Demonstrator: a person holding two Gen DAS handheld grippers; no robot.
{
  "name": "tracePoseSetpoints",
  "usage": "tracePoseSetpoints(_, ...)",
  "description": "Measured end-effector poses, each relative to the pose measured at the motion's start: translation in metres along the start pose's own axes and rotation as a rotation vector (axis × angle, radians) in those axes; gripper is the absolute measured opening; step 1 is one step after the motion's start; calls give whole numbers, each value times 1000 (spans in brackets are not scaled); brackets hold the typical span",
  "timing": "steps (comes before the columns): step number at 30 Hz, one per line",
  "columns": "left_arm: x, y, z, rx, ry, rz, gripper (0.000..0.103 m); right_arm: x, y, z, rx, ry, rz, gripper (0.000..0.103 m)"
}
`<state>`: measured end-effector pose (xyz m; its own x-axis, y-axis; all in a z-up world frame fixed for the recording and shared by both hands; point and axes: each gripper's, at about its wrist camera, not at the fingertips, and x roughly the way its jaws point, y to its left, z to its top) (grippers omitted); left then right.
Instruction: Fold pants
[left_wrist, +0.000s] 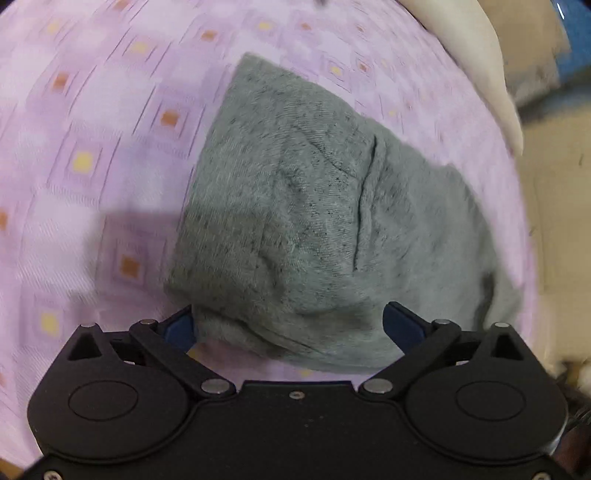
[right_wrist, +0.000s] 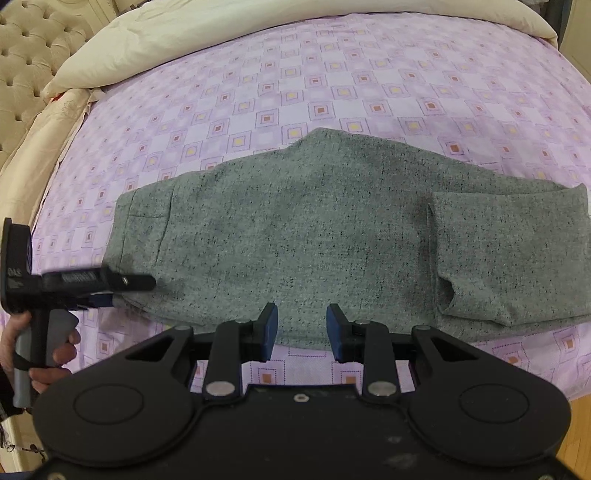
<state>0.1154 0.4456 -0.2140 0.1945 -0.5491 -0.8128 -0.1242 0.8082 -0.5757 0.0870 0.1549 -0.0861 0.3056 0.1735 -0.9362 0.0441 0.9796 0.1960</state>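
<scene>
your grey pants (right_wrist: 325, 236) are lying folded across the purple patterned bedsheet (right_wrist: 332, 81), running left to right in the right wrist view, with one end doubled back over the top at the right side. a cream duvet (right_wrist: 155, 37) is bunched along the far edge of the bed, and a tufted headboard (right_wrist: 26, 55) is showing at the upper left.

you are holding your left gripper (left_wrist: 288, 325) with its jaws spread wide, one blue pad on either side of the near corner of the pants; the pads are not pressing on the cloth. in the right wrist view the same gripper (right_wrist: 122, 290) is sitting at the left end of the pants, with your hand (right_wrist: 55, 350) wrapped around its grey handle.

you are keeping your right gripper (right_wrist: 301, 326) partly open, its blue pads standing apart just over the near edge of the pants, and nothing is being pinched between them.
</scene>
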Motion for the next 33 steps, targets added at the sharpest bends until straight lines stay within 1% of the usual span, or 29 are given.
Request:
tracePoseSetpoints(2, 0, 2, -6, -18, -36, -1, 97, 0, 2, 0, -7, 2, 1, 31)
tracePoseSetpoints(4, 1, -2, -10, -28, -51, 11, 98, 0, 5, 0, -18, 5, -2, 31)
tracePoseSetpoints(6, 2, -5, -13, -51, -28, 26, 96, 0, 7, 0, -33, 9, 0, 31)
tracePoseSetpoints(7, 0, -4, -13, -76, -12, 19, 95, -1, 9, 1, -42, 11, -2, 31)
tracePoseSetpoints(9, -5, 1, -27, -98, 1, -4, 93, -4, 10, 2, -51, -2, -7, 31)
tracePoseSetpoints(11, -4, 4, -41, -80, 18, 24, 92, -7, 10, 3, -45, -10, -5, 31)
tracePoseSetpoints(12, -4, 3, -43, -51, 7, 25, 93, -7, 10, 3, -40, -11, -3, 31)
tracePoseSetpoints(13, -4, 2, -40, -36, -6, 31, 93, -7, 9, 4, -34, -10, -1, 31)
tracePoseSetpoints(15, -2, -3, -32, -48, -39, 40, 94, -5, 10, 5, -34, 0, 5, 31)
tracePoseSetpoints(18, 2, -4, -13, -103, -122, 28, 93, -4, 15, 6, -67, 3, 4, 31)
tracePoseSetpoints(20, 8, -2, -2, -170, -137, 18, 93, -4, 18, 8, -82, 3, 13, 31)
tracePoseSetpoints(21, 10, -1, -1, -207, -146, 18, 92, -4, 19, 8, -87, 0, 15, 31)
tracePoseSetpoints(22, 8, -3, -3, -216, -173, 16, 84, -5, 19, 8, -90, -3, 17, 31)
tracePoseSetpoints(23, 8, -7, -5, -190, -194, 49, 62, -5, 19, 8, -90, -7, 17, 31)
tracePoseSetpoints(24, 5, -10, -8, -151, -211, 76, 45, -5, 18, 9, -88, -8, 19, 31)
tracePoseSetpoints(25, 0, -6, -12, -136, -213, 50, 44, -5, 17, 8, -85, -9, 21, 31)
tracePoseSetpoints(26, -2, -2, -14, -145, -215, 40, 42, -5, 15, 8, -83, -7, 23, 31)
tracePoseSetpoints(28, -12, -3, -16, -131, -219, 41, 39, -4, 10, 7, -84, -1, 28, 31)
tracePoseSetpoints(31, -22, -36, -15, -5, -258, 105, 37, -1, -4, 7, -80, 7, 20, 31)
tracePoseSetpoints(33, -35, -56, -17, 68, -295, 121, 37, 3, -18, 9, -68, -6, -10, 31)
